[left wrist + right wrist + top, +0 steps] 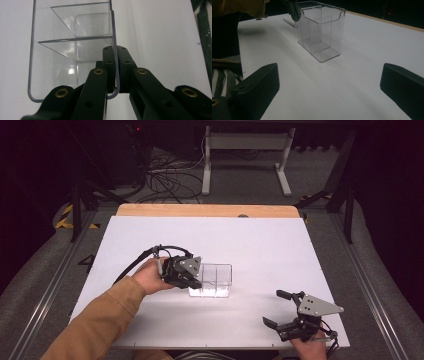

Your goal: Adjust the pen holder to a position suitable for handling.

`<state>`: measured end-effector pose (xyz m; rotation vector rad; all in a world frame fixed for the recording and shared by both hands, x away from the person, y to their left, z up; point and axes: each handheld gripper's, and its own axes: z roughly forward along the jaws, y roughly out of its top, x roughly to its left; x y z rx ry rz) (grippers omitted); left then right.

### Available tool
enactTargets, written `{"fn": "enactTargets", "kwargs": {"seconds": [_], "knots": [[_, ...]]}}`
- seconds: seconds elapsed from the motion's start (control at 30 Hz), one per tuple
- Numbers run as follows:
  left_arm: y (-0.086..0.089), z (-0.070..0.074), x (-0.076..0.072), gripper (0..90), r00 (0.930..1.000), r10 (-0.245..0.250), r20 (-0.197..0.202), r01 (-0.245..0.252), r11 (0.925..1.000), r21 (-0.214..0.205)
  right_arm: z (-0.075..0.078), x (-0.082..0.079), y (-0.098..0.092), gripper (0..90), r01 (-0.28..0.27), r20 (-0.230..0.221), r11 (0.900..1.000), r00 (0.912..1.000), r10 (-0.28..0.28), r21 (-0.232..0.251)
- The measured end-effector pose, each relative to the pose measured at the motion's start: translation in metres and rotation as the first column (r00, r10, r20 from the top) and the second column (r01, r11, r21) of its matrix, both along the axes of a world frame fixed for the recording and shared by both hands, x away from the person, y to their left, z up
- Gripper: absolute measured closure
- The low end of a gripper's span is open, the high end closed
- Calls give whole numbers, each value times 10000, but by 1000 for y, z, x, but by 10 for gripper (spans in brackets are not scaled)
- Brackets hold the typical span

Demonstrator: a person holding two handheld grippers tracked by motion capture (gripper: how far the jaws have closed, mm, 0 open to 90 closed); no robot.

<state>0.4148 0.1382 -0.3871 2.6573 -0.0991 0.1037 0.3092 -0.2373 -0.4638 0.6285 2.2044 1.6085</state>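
Observation:
A clear plastic box (pixel 212 280) with inner dividers stands upright on the white table (pixel 260 245), left of centre. My left gripper (pixel 192 281) is shut on the box's left end wall. In the left gripper view the clear box (pixel 72 50) has its thin wall pinched between the black jaws of the left gripper (pixel 115 57). My right gripper (pixel 277 308) rests near the table's front right edge, jaws wide apart with nothing between them. From the right gripper view the clear box (pixel 322 32) stands some way off, beyond the right gripper (pixel 329 82).
A wooden strip (pixel 207 210) runs along the table's far edge. Beyond it are a white desk frame (pixel 245 155) and loose cables (pixel 165 175) on the floor. Metal rails (pixel 45 295) flank the table on both sides.

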Motion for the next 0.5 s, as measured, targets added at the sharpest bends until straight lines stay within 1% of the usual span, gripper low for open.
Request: {"fn": "enactTargets", "kwargs": {"seconds": [0.13, 0.23, 0.3, 0.4, 0.5], "knots": [[0, -1, 0, 867, 10000, -25, 14, 25, 10000, 34, 0, 0, 0, 30, -8, 13, 10000, 10000, 8, 17], [0, -1, -1, 866, 10000, 96, -7, -95, 9999, 85, 0, 0, 0, 30, 2, -44, 10000, 10000, -1, 38], [-1, -1, -1, 866, 9997, 206, -88, -205, 9997, 106, 0, 0, -1, 30, 13, -33, 10000, 10000, -12, 40], [-2, 0, -3, 865, 9997, 248, -31, -248, 9996, 147, 0, 1, 0, 30, 10, -40, 10000, 10000, -10, 45], [-1, -1, -2, 865, 9997, 224, -61, -224, 9997, 123, 0, 1, 0, 29, -2, -37, 10000, 10000, 2, 32]]}}
